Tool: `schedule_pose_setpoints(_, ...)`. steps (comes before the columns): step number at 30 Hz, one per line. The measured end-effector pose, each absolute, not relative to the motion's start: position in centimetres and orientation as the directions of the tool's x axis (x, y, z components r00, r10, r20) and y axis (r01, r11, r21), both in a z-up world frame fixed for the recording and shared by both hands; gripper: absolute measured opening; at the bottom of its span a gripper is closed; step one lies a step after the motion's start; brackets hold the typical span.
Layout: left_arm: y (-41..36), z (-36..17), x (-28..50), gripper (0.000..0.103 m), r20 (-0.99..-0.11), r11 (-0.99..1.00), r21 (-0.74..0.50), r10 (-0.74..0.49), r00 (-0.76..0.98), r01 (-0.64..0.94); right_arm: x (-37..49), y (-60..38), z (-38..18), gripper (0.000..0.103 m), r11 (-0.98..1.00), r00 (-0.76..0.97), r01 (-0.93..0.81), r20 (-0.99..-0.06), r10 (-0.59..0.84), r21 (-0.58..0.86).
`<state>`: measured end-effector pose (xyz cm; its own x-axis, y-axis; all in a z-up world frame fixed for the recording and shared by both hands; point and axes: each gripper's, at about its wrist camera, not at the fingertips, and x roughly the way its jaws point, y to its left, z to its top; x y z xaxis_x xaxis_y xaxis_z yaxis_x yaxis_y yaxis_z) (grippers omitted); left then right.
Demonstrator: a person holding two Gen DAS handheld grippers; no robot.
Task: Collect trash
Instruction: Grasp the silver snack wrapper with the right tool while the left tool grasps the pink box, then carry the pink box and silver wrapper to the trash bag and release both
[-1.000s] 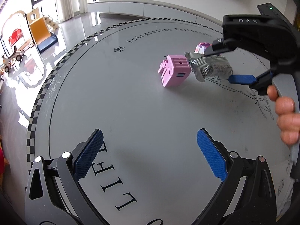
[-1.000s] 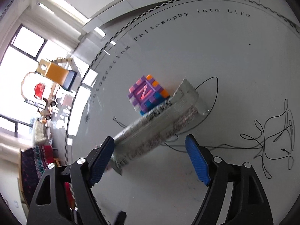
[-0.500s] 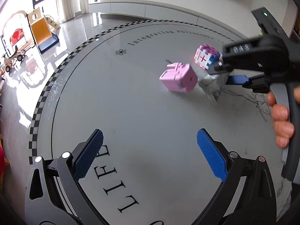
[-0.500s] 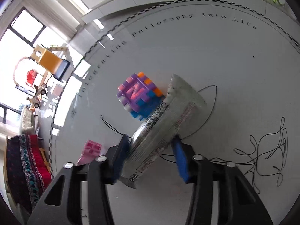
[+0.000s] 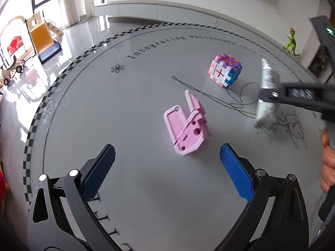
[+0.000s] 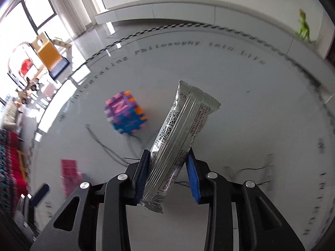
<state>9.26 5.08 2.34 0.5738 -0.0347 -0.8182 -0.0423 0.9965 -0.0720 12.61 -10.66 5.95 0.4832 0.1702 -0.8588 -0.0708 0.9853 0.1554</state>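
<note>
Seen from the left wrist camera, the left gripper (image 5: pixel 165 163) hangs over the round grey table (image 5: pixel 83 108) with its jaws spread wide and nothing between the blue pads (image 5: pixel 235 172). Just beyond them stands a pink plastic toy block (image 5: pixel 186 129), upright on the table and touching neither pad. Farther off sits a multicoloured puzzle cube (image 5: pixel 225 71), and a thin black string (image 5: pixel 236 102) loops across the table between the cube and the right edge of the view. At that right edge the right gripper (image 5: pixel 266 98) reaches in, blurred, with a silver snack wrapper (image 5: pixel 267 96) clamped in it; the wrapper stands nearly upright, and whether its lower end touches the table cannot be told. A person's fingers (image 5: pixel 327 167) show at the far right, wrapped on the handle.

Next, the right wrist camera looks along the right gripper (image 6: pixel 168 173), whose jaws are closing on the silver snack wrapper (image 6: pixel 180 138). The blue pads (image 6: pixel 192 177) press both sides of its lower part, and the wrapper runs up and to the right, its crimped top end free. Left of it the puzzle cube (image 6: pixel 125 113) rests on the table (image 6: pixel 251 115), apart from the wrapper. The pink block (image 6: pixel 70 173) appears blurred at lower left, and a green dinosaur figure (image 6: pixel 304 29) stands on the ledge beyond the table.
</note>
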Motion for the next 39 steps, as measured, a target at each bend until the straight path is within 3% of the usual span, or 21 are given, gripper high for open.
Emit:
schedule_pose_setpoints(8, 4.6, 1.9, 10.9, 0.094, -0.835, 0.982, -0.126, -0.030, 0.549, -0.138, 12.5, -11.8, 5.7, 0.037, 0.991, 0.511, -0.071, -0.849, 0.137, 0.117)
schedule_pose_setpoints(10, 4.4, 2.1, 11.0, 0.084, -0.832, 0.983, -0.103, 0.000, 0.554, -0.155, 12.3, -11.8, 5.7, 0.037, 0.991, 0.515, -0.074, -0.847, 0.135, 0.113)
schedule_pose_setpoints(12, 4.1, 2.2, 11.1, 0.062, -0.830, 0.985, -0.081, 0.018, 0.557, -0.153, 12.4, -11.9, 5.8, 0.037, 0.991, 0.518, -0.076, -0.845, 0.135, 0.111)
schedule_pose_setpoints(14, 3.8, 2.2, 11.0, 0.051, -0.828, 0.987, -0.052, 0.042, 0.559, -0.151, 12.1, -12.0, 5.8, 0.037, 0.990, 0.521, -0.074, -0.843, 0.138, 0.116)
schedule_pose_setpoints(17, 4.2, 2.3, 11.0, 0.043, -0.824, 0.988, -0.042, 0.048, 0.564, -0.146, 11.7, -12.0, 5.9, 0.037, 0.990, 0.526, -0.073, -0.839, 0.138, 0.118)
schedule_pose_setpoints(21, 4.8, 2.4, 10.7, 0.042, -0.813, 0.982, -0.121, -0.012, 0.583, -0.148, 11.2, -11.7, 6.0, 0.037, 0.987, 0.521, -0.088, -0.838, 0.163, 0.138)
schedule_pose_setpoints(39, 5.6, 4.8, 5.8, 0.040, -0.778, 0.973, -0.182, -0.054, 0.626, -0.143, 7.1, -9.5, 7.9, 0.037, 0.973, 0.519, -0.170, -0.824, 0.226, 0.160)
